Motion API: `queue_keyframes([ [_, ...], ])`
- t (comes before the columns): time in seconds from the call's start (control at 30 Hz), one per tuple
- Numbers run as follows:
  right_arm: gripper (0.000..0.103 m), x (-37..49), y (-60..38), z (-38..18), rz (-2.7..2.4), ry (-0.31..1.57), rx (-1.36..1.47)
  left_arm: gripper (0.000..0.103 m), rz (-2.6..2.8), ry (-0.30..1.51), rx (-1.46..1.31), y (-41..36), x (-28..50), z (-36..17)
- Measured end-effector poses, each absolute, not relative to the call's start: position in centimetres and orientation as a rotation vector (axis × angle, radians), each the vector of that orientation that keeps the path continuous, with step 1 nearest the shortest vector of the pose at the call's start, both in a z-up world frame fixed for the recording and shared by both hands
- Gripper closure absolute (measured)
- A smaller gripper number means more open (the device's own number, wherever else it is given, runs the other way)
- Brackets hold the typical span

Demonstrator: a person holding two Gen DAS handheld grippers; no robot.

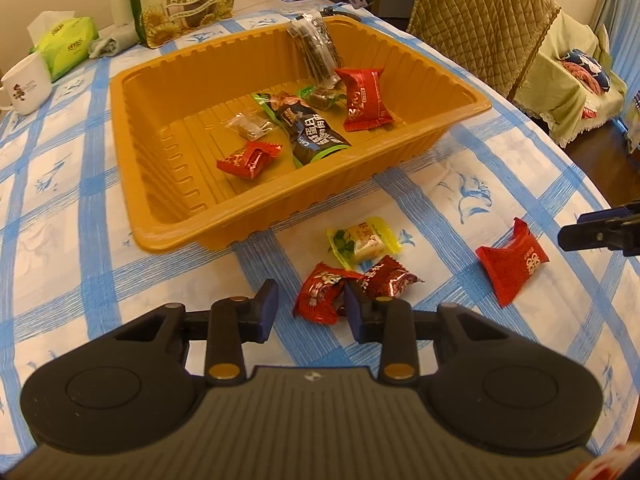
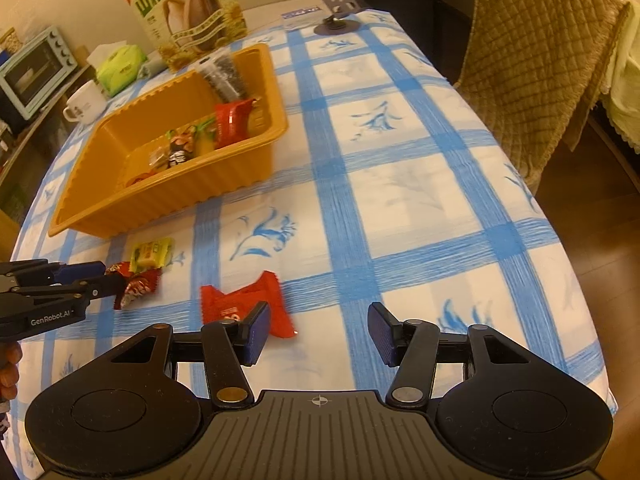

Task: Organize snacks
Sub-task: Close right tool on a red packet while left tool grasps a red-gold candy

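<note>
A: Left gripper (image 1: 308,310) pitched down at the near table (image 1: 80,208), jaws partly closed around a dark red candy (image 1: 320,298); contact with the pads not clear.

B: Right gripper (image 2: 318,334) likewise pitched down, jaws apart and empty, left pad overlapping a red packet (image 2: 244,304).

A: Orange tray (image 1: 160,216) far left, holding several snacks; yellow candy (image 1: 362,242) just near it.

B: Tray contents partly hidden from the right. Bare cloth right of the tray.

The checked table (image 1: 460,208) carries a tray (image 1: 168,236), loose candies (image 1: 362,242), a mug (image 1: 26,86) and tissues (image 1: 66,42).
</note>
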State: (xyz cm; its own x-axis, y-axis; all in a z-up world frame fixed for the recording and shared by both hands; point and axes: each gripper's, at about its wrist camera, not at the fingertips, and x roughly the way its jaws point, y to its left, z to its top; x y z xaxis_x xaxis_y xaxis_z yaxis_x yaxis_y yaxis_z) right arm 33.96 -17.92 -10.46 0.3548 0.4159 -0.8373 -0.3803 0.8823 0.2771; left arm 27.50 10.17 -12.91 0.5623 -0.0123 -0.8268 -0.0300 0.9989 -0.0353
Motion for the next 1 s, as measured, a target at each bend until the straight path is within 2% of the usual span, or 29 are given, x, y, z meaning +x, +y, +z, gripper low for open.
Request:
queue_keyframes([
  [0.07,0.049,34.0,-18.1,-10.5,0.511,1.096,0.04,0.072,0.004,0.972,-0.057,10.2,27.8,-12.9],
  [0.13,0.049,34.0,-18.2,-10.5,0.513,1.102,0.046,0.083,-0.008,0.976,-0.06,10.2,28.0,-13.0],
  [0.17,0.049,34.0,-18.2,-10.4,0.515,1.105,0.05,0.085,-0.012,0.978,-0.061,10.1,28.1,-13.0],
  [0.63,0.049,33.0,-15.5,-10.9,0.677,1.204,0.116,0.086,0.108,0.982,-0.151,12.0,24.5,-12.3],
  [0.87,0.049,34.8,-13.5,-11.4,0.669,1.182,0.13,0.086,0.193,0.974,-0.198,13.5,21.8,-11.6],
  [1.0,0.049,35.5,-11.9,-11.4,0.672,1.159,0.038,0.086,0.226,0.97,-0.213,14.0,20.7,-11.3],
])
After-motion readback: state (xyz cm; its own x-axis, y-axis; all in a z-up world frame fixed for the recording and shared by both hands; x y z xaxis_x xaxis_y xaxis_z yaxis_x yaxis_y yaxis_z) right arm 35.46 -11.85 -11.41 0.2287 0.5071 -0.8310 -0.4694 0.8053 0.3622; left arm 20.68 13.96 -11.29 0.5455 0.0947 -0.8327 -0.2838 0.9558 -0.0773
